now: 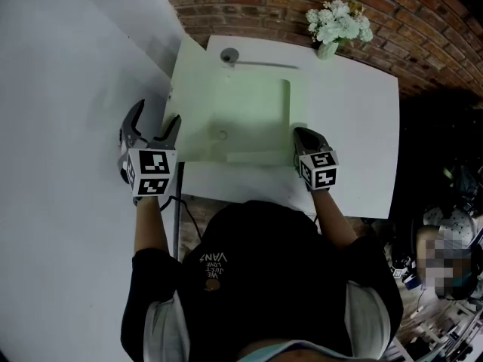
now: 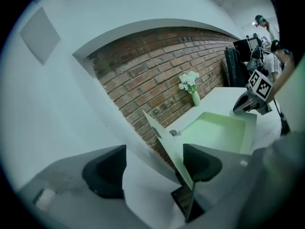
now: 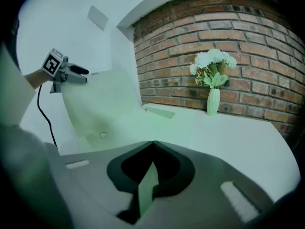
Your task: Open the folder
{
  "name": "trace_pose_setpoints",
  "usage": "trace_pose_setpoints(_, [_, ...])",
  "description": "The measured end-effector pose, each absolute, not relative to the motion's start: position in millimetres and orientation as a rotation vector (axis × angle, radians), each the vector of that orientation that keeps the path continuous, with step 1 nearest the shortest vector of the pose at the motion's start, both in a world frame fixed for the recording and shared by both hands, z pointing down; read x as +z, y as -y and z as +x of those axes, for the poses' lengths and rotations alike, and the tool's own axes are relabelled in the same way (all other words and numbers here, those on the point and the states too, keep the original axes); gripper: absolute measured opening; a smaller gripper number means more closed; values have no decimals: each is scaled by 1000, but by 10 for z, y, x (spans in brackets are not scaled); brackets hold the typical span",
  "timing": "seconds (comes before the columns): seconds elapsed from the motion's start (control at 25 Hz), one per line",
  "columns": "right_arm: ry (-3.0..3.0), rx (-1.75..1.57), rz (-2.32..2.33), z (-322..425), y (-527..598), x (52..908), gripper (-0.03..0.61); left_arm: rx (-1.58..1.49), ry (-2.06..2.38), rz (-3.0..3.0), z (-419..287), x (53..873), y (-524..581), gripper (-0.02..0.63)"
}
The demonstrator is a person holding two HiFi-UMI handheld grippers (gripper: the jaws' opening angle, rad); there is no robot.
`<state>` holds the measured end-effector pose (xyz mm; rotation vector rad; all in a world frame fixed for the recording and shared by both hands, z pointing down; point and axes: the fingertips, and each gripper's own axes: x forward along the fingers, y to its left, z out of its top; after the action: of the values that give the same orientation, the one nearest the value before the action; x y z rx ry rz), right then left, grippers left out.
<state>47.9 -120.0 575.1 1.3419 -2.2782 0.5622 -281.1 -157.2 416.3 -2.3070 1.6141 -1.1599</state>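
I was midway through opening the green folder (image 1: 253,119), which lay on the white table (image 1: 362,111). Its front cover (image 2: 164,140) stood raised at the left, leaning against the inner face of one jaw of my left gripper (image 2: 153,168), whose jaws were spread wide and clasped nothing. My right gripper (image 3: 151,168) was clamped on the folder's lower leaf, pinning it down. Next, I judged, the cover needed pushing over leftward to lie flat.

White table (image 1: 361,138) set against a brick wall (image 1: 249,6); vase of white flowers (image 1: 337,26) stands at its far edge.
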Motion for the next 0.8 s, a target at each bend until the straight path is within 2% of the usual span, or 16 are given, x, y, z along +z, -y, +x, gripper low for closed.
trace_pose_setpoints(0.8, [2184, 556, 1401, 487, 1163, 5838, -2, -1223, -1790, -2284, -3678, 4767, 1603, 370])
